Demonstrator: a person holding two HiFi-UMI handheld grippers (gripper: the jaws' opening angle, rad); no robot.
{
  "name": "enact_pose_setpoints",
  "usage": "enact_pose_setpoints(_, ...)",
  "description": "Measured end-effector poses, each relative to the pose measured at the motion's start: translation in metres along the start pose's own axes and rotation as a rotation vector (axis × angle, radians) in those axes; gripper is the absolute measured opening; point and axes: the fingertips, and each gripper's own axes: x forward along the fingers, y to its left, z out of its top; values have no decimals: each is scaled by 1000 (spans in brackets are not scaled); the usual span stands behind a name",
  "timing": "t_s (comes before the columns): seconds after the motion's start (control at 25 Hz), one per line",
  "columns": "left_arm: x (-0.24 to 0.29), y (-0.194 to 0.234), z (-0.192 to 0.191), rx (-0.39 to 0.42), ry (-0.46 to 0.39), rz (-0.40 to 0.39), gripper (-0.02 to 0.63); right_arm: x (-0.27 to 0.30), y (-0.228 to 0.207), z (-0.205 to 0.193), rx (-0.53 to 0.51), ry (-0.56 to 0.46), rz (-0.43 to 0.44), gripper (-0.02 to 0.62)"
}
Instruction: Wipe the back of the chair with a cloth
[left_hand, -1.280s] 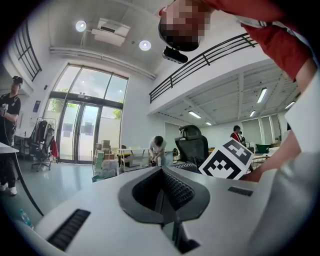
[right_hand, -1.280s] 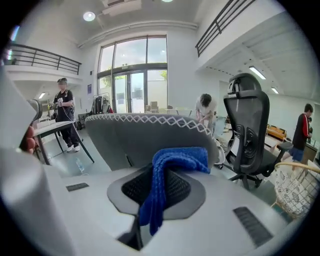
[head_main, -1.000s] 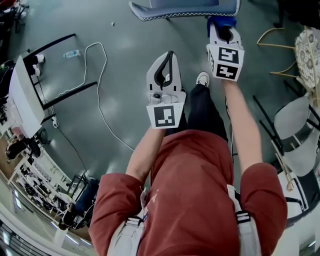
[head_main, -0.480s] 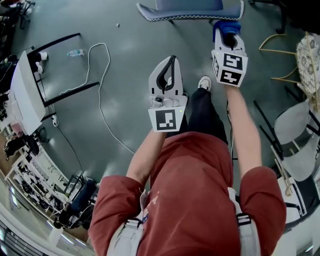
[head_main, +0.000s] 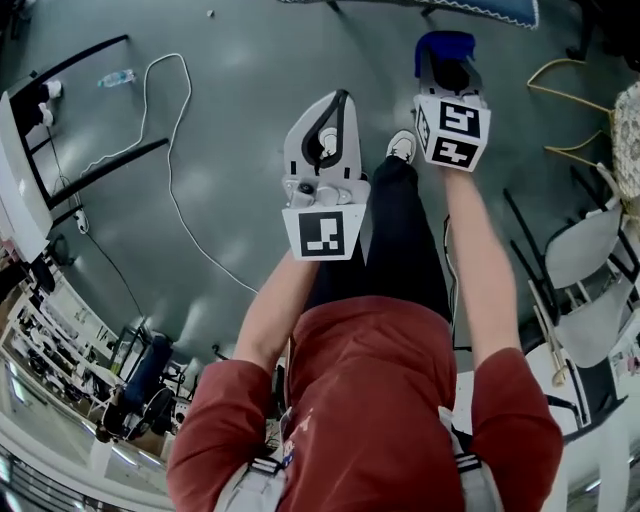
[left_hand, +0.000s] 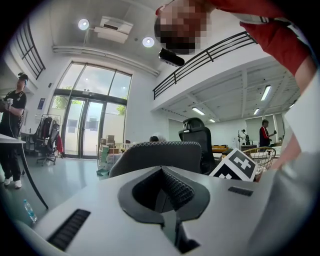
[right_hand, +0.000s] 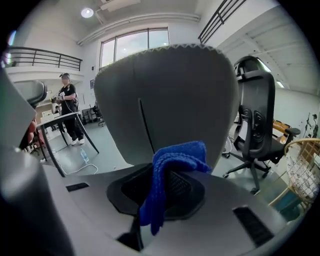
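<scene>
White cable (head_main: 168, 180) near water bottle (head_main: 115, 77)

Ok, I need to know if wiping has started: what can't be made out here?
Contact: in the right gripper view the cloth overlaps the chair back; touching or apart cannot be told.
Cut off: the head view's top edge trims the chair to a thin strip.
Fingers of the right gripper: the cloth drapes over their tips in both views.

The head view's top edge cuts off the chair (head_main: 505, 11), leaving only its rim.
</scene>
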Motion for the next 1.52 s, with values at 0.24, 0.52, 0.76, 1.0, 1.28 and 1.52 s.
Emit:
enact_pose_setpoints(0.24, 11, 16, -71, -6, 21, 24, 14, 54, 2, -74, 10, 67, -6, 61)
enact_pose_setpoints(0.52, 26, 11, -141, -14, 42, 21, 14, 102, -3, -139, 35, 113, -23, 61)
enact_pose_setpoints(0.76, 39, 6, -160, -23, 49, 2, 14, 135, -4, -137, 29, 102, -11, 61)
enact_pose_setpoints(1.0, 40, 14, -166, -22, 67, 11, 14, 169, -10, -124, 76, 106, -18, 61)
enact_pose_setpoints(1.28, 46, 23, -166, -30, 70, 34, 14, 195, -12, -105, 117, 88, 9, 61)
enact_pose_setpoints(1.52, 47, 28, -165, -31, 69, 37, 14, 200, -13, -89, 126, 96, 10, 61)
